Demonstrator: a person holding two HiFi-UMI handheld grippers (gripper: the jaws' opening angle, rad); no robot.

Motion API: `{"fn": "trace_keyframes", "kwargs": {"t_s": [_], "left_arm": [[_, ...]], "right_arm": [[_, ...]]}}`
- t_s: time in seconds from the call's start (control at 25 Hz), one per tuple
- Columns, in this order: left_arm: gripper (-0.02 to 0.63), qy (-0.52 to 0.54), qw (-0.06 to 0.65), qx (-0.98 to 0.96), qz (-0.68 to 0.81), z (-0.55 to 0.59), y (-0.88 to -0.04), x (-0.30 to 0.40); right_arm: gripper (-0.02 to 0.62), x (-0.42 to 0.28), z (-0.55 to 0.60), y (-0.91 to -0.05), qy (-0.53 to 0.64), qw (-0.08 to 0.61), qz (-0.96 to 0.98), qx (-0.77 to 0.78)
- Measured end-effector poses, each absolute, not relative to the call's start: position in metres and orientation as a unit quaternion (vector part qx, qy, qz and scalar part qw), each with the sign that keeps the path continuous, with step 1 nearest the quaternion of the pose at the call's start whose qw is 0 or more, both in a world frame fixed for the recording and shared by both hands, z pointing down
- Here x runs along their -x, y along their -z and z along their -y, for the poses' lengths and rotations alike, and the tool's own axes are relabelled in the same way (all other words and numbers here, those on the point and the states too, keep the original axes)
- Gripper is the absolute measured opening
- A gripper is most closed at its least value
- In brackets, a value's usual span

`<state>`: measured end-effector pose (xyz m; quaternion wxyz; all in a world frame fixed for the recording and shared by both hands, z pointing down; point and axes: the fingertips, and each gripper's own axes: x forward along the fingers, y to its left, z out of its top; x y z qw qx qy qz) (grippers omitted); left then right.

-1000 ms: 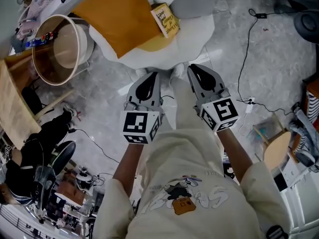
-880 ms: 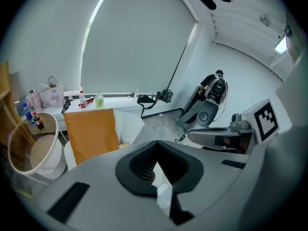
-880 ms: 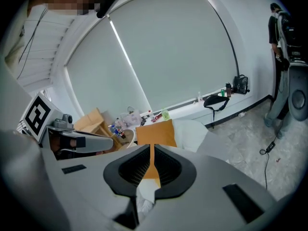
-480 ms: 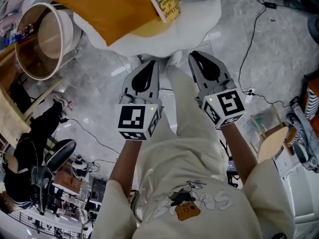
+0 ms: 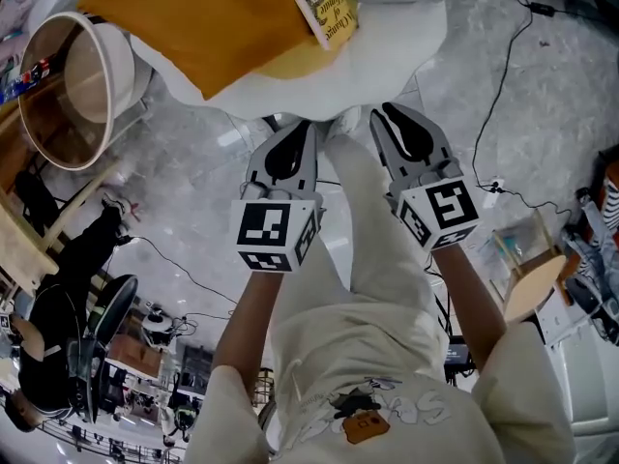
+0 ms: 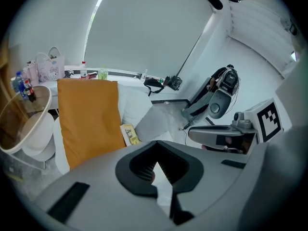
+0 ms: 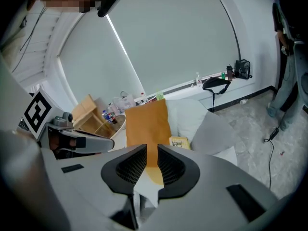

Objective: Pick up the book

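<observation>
Yellow book (image 5: 324, 10); mustard blanket (image 5: 203, 27); white bedding (image 5: 387, 61); marbled grey floor (image 5: 184, 167).

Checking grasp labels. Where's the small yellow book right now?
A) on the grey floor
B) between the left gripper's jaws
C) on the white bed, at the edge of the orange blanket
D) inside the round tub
C: the small yellow book lies on the white bed, right at the edge of the orange blanket.

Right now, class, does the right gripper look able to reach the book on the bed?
Probably yes. The book lies uncovered on the bed beside the orange blanket, and nothing stands between it and the right gripper, whose jaws are slightly apart.
</observation>
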<state>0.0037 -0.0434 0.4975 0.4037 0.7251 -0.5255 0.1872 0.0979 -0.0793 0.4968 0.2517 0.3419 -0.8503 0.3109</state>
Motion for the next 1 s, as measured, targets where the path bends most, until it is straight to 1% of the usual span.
{"fn": "trace_keyframes", "kwargs": {"t_s": [0.36, 0.52, 0.64, 0.72, 0.8, 1.0], "left_arm": [[0.005, -0.194, 0.426, -0.704, 0.535, 0.052, -0.567, 0.004], [0.009, -0.198, 0.45, -0.68, 0.544, 0.056, -0.6, 0.008], [0.01, -0.199, 0.454, -0.677, 0.543, 0.062, -0.623, 0.005], [0.026, -0.205, 0.463, -0.677, 0.534, 0.065, -0.642, -0.002], [0.029, -0.204, 0.476, -0.673, 0.528, 0.066, -0.66, -0.006], [0.033, -0.203, 0.48, -0.67, 0.529, 0.074, -0.697, -0.009]], "right_arm": [[0.094, -0.091, 0.094, -0.55, -0.314, 0.265, 0.846, -0.341], [0.095, -0.09, 0.099, -0.572, -0.316, 0.269, 0.843, -0.342], [0.095, -0.093, 0.102, -0.592, -0.322, 0.271, 0.84, -0.344], [0.095, -0.098, 0.103, -0.608, -0.327, 0.275, 0.835, -0.347], [0.095, -0.103, 0.104, -0.623, -0.329, 0.28, 0.831, -0.349], [0.091, -0.109, 0.103, -0.654, -0.335, 0.285, 0.828, -0.347]]}}
